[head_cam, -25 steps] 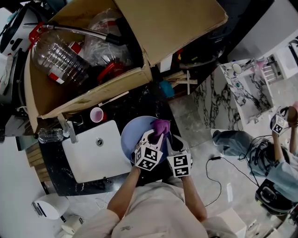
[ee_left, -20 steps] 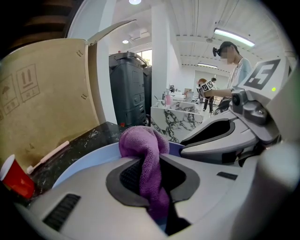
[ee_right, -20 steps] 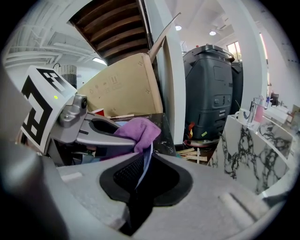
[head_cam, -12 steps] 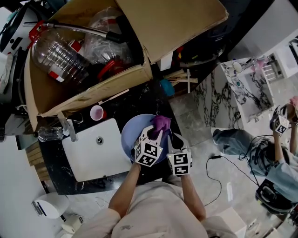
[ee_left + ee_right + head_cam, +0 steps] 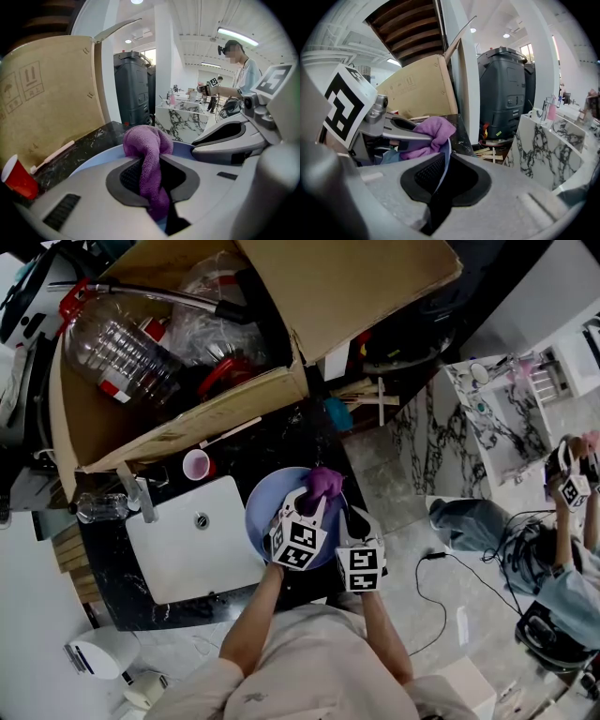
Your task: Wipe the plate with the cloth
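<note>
While the right claw [image 5: 442, 180] grips the plate [image 5: 262, 517] by its rim, the left claw [image 5: 152, 183], clamped on the cloth [image 5: 145, 145], should rub firmly and evenly.

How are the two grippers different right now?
The left gripper is shut on the purple cloth; the right gripper is shut on the blue plate at its rim. The left gripper reaches over the plate; the right gripper sits at its edge. Both are gripping something.
</note>
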A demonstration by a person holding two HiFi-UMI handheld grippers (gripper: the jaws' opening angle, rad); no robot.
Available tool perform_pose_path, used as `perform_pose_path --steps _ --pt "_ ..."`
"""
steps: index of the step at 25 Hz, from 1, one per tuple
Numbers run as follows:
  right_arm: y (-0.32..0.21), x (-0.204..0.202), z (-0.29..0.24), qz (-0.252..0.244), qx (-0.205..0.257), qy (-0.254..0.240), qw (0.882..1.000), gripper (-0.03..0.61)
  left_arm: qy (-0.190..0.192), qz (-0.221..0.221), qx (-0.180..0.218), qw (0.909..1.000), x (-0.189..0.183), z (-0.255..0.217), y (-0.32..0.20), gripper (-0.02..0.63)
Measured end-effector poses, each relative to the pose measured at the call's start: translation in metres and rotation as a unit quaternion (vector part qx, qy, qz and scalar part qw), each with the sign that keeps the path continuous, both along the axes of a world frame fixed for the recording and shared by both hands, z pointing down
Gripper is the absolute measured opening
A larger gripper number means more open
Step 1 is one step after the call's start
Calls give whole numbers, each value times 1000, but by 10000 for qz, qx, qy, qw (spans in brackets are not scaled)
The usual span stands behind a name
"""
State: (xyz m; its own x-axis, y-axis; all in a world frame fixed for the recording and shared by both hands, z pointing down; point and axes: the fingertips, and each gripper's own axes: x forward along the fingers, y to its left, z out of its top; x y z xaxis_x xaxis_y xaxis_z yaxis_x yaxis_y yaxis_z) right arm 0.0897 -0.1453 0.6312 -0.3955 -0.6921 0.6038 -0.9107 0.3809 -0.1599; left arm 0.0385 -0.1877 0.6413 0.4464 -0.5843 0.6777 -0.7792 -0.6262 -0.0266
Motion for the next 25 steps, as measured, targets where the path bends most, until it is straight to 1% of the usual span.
perform_pose_path --steps 7,25 --pt "-2 6 4 146 81 229 9996 37 -38 -143 22 9999 -9 0 -6 60" --pt "-2 1 1 301 33 271 9992 34 -118 -624 -5 9980 -42 -1 -16 60"
